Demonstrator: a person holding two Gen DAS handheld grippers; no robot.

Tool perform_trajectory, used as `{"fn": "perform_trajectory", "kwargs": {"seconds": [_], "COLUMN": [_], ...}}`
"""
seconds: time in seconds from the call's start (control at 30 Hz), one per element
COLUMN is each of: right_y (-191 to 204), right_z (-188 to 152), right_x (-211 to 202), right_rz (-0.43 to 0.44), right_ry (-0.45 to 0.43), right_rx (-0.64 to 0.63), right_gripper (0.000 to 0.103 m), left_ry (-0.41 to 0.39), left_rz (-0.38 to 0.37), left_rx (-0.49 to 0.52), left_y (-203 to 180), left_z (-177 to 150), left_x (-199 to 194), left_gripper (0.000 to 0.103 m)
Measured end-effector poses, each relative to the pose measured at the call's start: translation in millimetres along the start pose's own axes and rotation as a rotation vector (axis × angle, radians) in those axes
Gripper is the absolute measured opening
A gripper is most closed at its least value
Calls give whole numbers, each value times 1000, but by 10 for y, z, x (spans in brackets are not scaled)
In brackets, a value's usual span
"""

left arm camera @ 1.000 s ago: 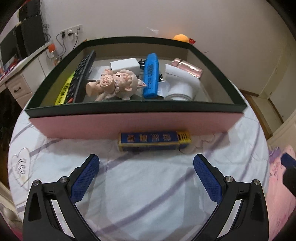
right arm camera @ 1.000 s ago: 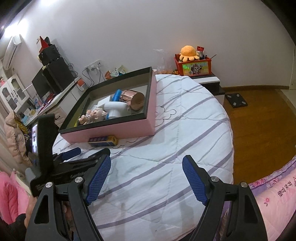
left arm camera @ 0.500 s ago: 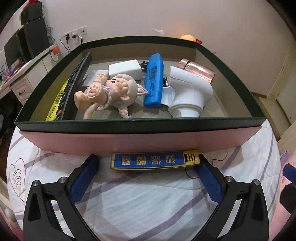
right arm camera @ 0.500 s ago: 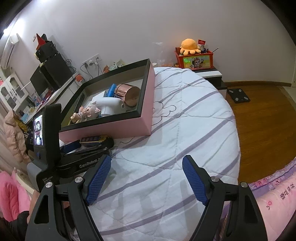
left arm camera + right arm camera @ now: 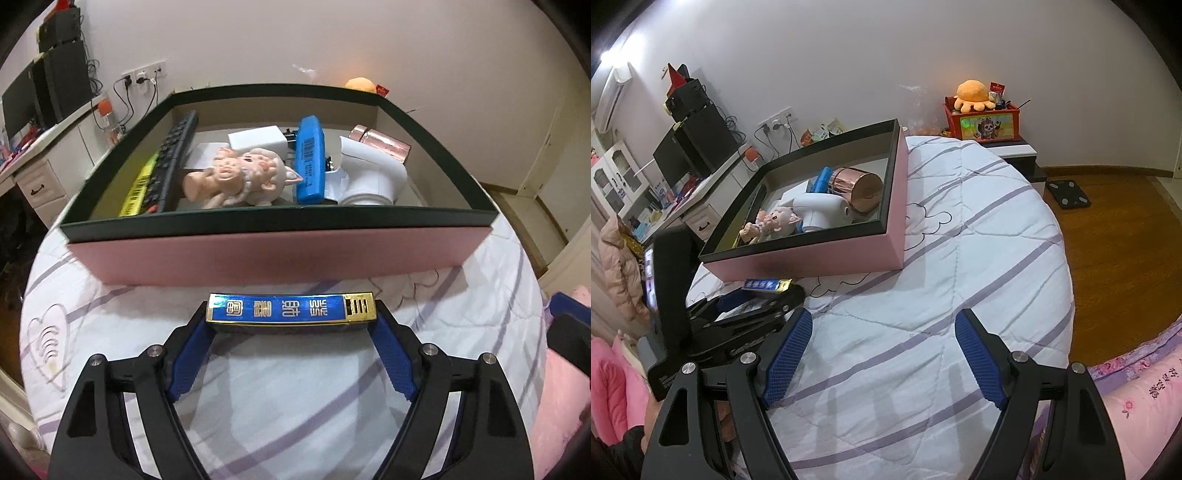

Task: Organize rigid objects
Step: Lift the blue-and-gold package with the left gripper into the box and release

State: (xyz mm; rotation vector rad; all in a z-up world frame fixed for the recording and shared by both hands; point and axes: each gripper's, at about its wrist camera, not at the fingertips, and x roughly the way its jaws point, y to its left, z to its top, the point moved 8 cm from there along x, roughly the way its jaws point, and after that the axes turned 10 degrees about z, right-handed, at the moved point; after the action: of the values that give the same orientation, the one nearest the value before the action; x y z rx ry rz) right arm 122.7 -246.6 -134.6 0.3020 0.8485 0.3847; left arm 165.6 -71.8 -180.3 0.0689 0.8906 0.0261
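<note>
A long blue and gold box (image 5: 291, 308) lies crosswise on the striped bedspread, just in front of the pink storage box (image 5: 277, 254) with a dark green rim. My left gripper (image 5: 291, 314) is closing on it, one pad touching each end. From the right wrist view the same blue box (image 5: 767, 284) sits at the tips of the left gripper (image 5: 757, 301). My right gripper (image 5: 884, 321) hovers open over bare bedspread with nothing between its fingers.
Inside the pink box lie a pig figurine (image 5: 240, 177), a blue case (image 5: 310, 158), a white nozzle-shaped device (image 5: 369, 177), a copper cylinder (image 5: 380, 144), a black keyboard (image 5: 173, 158) and a white block (image 5: 258, 140). A desk (image 5: 683, 199) stands left; wooden floor (image 5: 1115, 240) lies right.
My left gripper moved up to the blue and gold box and its jaws narrowed until the pads met the box's ends. The right gripper kept its opening and barely shifted.
</note>
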Motion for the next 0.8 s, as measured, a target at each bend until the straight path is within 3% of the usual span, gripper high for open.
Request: {"fn": "perform_trajectory", "kwargs": {"seconds": [0.2, 0.43, 0.6, 0.8], "right_y": [55, 281, 455, 475], "right_z": [24, 141, 314, 491], "right_x": [-29, 48, 108, 239], "right_rz": [4, 24, 27, 8], "right_ry": [-8, -11, -22, -20], "right_rx": [-4, -46, -81, -99], "right_gripper": [81, 81, 81, 81], "left_ry": [-55, -120, -137, -113], "left_rz": [10, 30, 21, -16], "left_rx": [-19, -44, -21, 51], "left_y": [246, 483, 481, 245], "left_z": [68, 461, 845, 1315], "left_x": [-388, -642, -575, -191], "left_gripper": [83, 83, 83, 83]}}
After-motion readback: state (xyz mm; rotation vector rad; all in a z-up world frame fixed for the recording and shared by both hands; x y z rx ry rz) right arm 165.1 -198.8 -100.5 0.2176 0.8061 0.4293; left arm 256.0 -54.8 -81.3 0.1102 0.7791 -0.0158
